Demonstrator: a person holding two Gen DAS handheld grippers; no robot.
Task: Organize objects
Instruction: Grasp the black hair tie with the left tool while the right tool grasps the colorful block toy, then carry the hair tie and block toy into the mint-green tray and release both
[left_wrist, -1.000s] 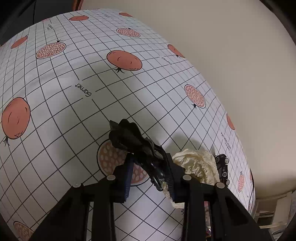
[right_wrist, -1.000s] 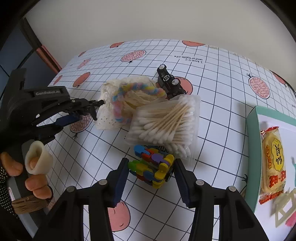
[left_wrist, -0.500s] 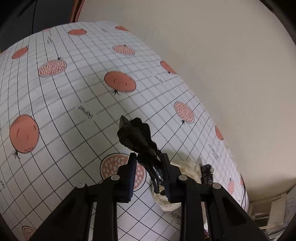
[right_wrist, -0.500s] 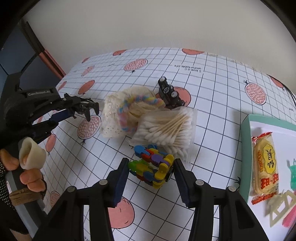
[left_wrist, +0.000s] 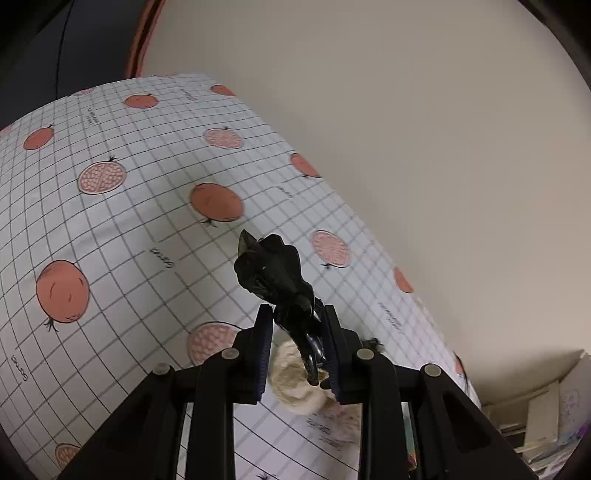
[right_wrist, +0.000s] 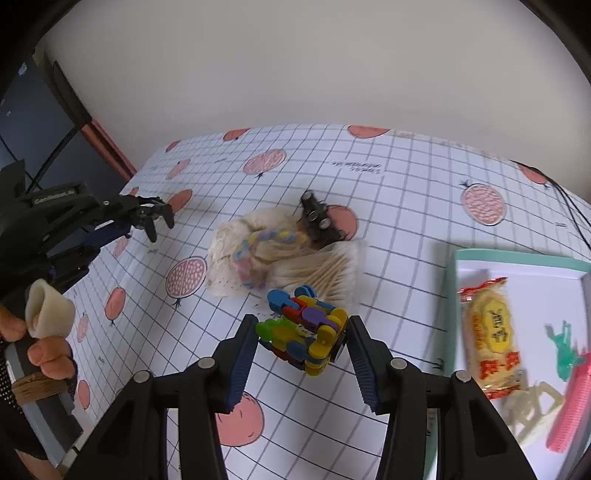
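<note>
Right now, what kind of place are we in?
Probably a home table against a plain wall: a pomegranate-print tablecloth, household odds like cotton swabs and a snack packet in a tray.

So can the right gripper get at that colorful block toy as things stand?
Probably yes: the right gripper is open with the colorful block toy already sitting between its fingers, nothing blocking; the cotton swabs lie just beyond.

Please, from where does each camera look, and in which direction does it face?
Left wrist: sits on the left gripper, faces along the tablecloth toward the wall; its fingers clamp a black hair claw.
Right wrist: sits on the right gripper, looks down at the colourful block toy; a hand shows.
Shared: the claw, the cream lace pouch.
</note>
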